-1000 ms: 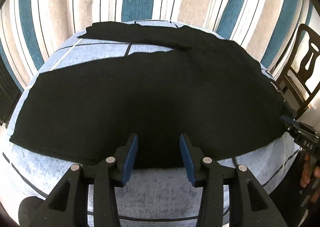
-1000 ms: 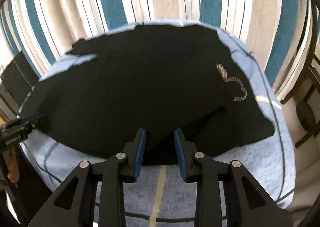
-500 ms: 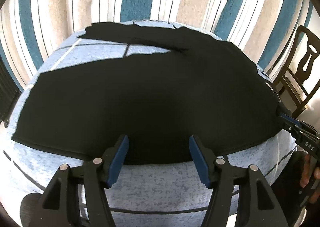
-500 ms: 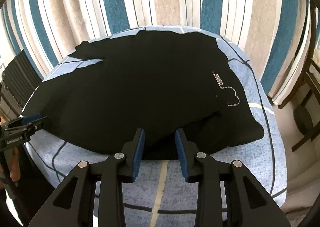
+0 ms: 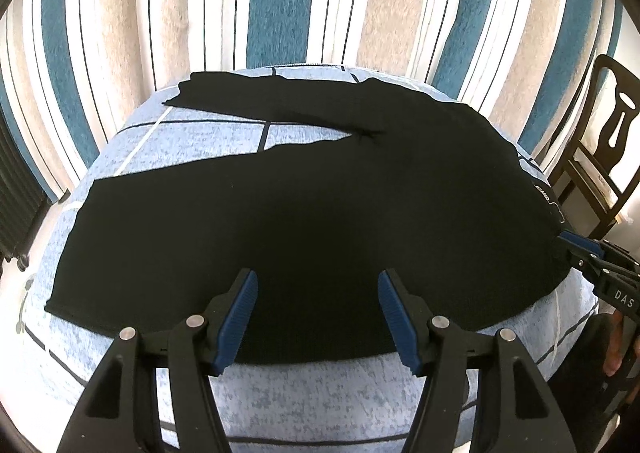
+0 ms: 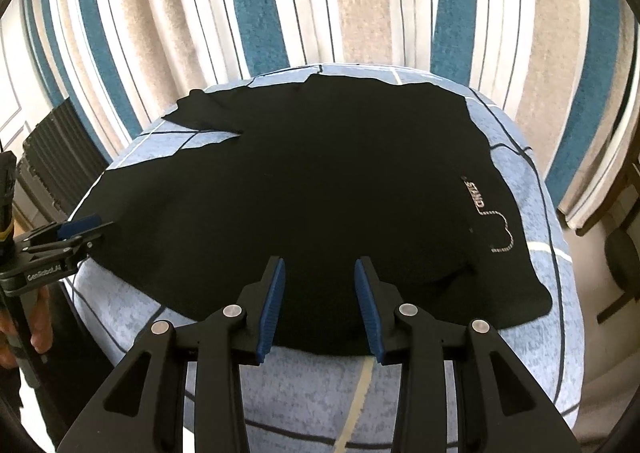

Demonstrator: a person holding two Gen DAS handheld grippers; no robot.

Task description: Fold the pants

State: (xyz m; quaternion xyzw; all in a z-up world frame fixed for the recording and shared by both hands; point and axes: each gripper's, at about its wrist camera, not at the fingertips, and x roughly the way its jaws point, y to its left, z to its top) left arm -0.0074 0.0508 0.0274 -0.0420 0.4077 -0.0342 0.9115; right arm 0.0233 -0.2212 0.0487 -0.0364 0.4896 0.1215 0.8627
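Black pants [image 5: 304, 213] lie spread on a light blue cloth-covered table [image 5: 312, 393], legs pointing left with a gap between them, waist to the right. They also show in the right wrist view [image 6: 320, 189], with a white logo near the waist. My left gripper [image 5: 316, 293] is open and empty, above the near edge of the front leg. My right gripper [image 6: 320, 281] is open and empty, above the near edge by the waist. Each gripper shows at the edge of the other's view: the right one [image 5: 576, 249], the left one [image 6: 80, 229].
A striped teal, beige and white curtain [image 5: 320, 1] hangs behind the table. A dark wooden chair [image 5: 600, 157] stands at the right. A dark radiator [image 6: 56, 157] is at the left. The table's near edge lies just under both grippers.
Both grippers have opened wider and pulled back and up from the pants. The pants now lie flatter and farther off in both views.
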